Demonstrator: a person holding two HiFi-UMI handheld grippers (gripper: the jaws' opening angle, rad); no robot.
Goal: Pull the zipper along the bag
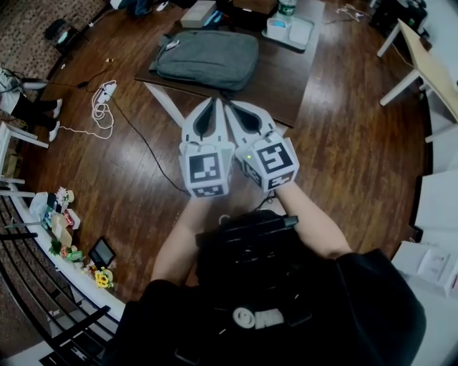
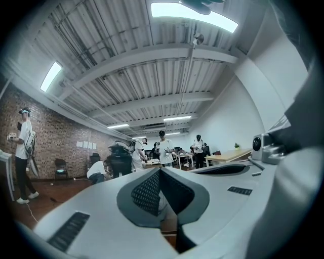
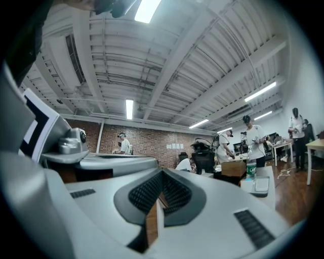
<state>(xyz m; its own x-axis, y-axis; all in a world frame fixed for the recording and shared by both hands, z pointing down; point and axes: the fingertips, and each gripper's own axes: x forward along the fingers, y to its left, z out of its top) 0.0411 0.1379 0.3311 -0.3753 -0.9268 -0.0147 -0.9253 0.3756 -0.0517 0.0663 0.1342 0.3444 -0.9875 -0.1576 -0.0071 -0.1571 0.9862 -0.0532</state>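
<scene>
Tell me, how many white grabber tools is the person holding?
2. The white left gripper is held out in front of the person, jaws together; the white right gripper sits close beside it, also shut. Both point toward the dark wooden table.

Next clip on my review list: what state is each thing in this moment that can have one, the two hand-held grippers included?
left hand-held gripper: jaws shut, nothing between them, held short of the table.
right hand-held gripper: jaws shut, empty, side by side with the left one.
bag: lying flat on the table, untouched; its zipper is too small to tell if open or closed.
ceiling light: on.
</scene>
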